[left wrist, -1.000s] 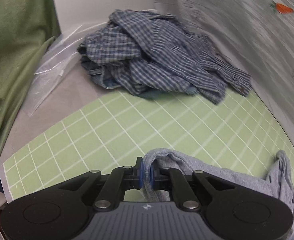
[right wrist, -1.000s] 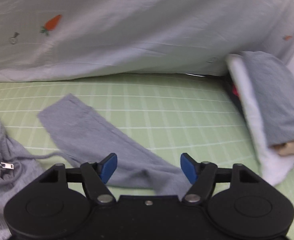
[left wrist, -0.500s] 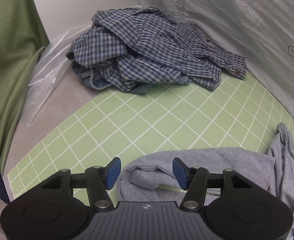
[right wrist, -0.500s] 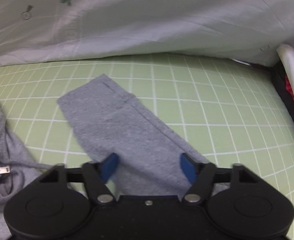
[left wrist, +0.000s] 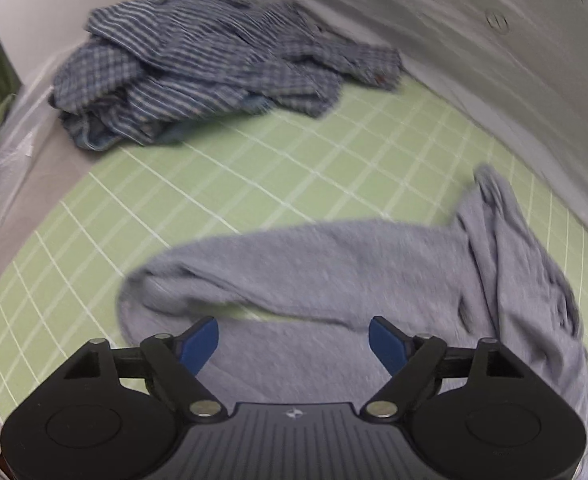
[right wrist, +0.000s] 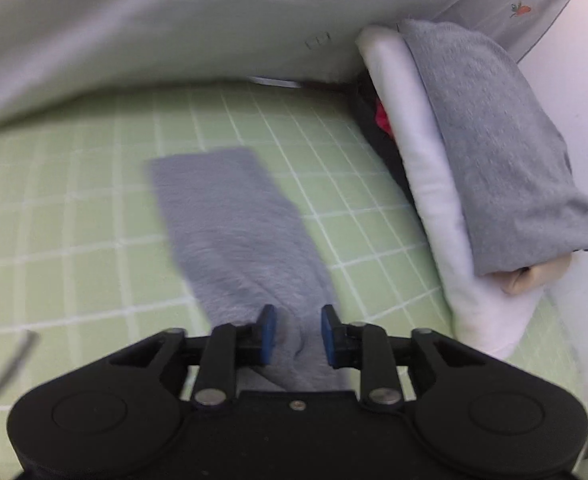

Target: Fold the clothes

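Green gridded mat (left wrist: 294, 168) carries the grey hoodie (left wrist: 333, 264) unfolded, left tongs (left wrist: 293, 340) just opened above one sleeve, right tongs (right wrist: 297, 338) closing around the other sleeve (right wrist: 234, 232), plaid shirt (left wrist: 198, 68) still heaped.

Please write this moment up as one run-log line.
left gripper: opening, sleeve released | right gripper: closing around grey sleeve | green grid mat
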